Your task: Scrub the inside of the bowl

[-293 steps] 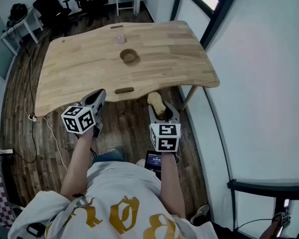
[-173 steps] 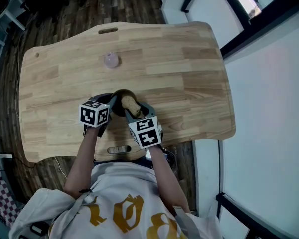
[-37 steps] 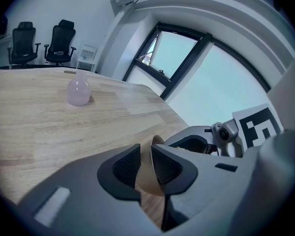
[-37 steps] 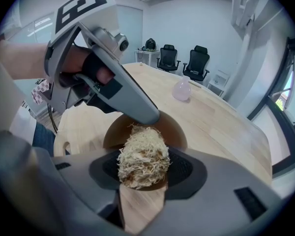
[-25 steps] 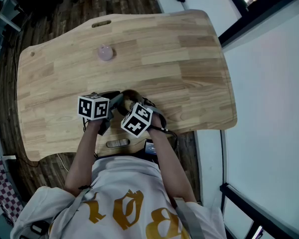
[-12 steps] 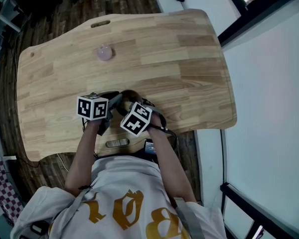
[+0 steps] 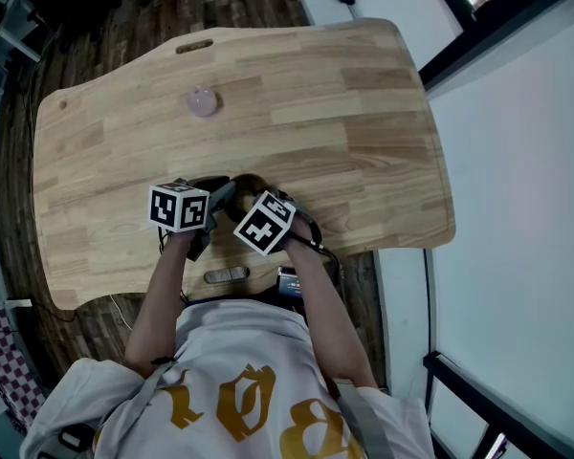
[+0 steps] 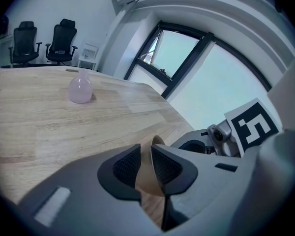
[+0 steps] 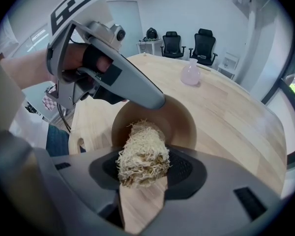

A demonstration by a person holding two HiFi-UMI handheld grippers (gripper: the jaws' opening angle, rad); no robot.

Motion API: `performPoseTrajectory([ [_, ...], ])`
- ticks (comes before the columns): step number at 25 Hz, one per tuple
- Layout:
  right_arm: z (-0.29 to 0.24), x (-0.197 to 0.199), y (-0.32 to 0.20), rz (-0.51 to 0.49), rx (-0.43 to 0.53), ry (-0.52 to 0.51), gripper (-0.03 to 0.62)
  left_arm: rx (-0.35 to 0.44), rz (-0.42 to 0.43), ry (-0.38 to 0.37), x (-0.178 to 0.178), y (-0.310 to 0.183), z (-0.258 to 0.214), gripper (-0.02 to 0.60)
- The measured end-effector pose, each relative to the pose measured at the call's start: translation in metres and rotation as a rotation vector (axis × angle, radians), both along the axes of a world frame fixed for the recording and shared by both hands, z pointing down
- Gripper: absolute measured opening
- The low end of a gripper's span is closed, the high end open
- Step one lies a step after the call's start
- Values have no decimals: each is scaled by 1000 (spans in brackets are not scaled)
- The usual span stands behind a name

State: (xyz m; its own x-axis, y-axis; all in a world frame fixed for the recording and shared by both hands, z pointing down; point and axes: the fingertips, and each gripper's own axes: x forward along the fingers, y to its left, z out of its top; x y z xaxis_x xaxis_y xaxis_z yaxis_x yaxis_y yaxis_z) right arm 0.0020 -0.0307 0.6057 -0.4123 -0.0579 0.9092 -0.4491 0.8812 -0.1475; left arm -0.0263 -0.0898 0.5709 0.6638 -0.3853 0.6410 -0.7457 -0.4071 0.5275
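While the left gripper (image 8: 145,157) is clamped on the rim of the bowl (image 9: 181,118), pinning it near the middle of the table's (image 7: 364,113) near edge, the right gripper (image 9: 143,170) is closed on the fibrous scrubber (image 9: 141,151), whose tip pokes into the bowl's mouth. Scrubbing looks mid-step. I see no visible dirt inside, so I can't judge how much is left.

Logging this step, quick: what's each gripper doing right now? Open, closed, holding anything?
Left gripper: closed, jaws clamped on the rim of the bowl.
Right gripper: closed, holding the fibrous scrubber.
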Motion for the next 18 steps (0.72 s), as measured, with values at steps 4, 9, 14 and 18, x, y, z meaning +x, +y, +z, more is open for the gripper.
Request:
performPoseTrajectory([
  [4,5,7,-1,27,-10,27,193,1,7,1,1,0,1,58],
  [9,6,13,-4,62,-11,42,193,0,10,11,4,0,-1,58],
  [14,6,14,-8,127,-17,32,193,0,10,25,5,0,-2,60],
  [18,5,15,-11,146,-12,26,193,-4,8,36,5,-2,-2,60],
])
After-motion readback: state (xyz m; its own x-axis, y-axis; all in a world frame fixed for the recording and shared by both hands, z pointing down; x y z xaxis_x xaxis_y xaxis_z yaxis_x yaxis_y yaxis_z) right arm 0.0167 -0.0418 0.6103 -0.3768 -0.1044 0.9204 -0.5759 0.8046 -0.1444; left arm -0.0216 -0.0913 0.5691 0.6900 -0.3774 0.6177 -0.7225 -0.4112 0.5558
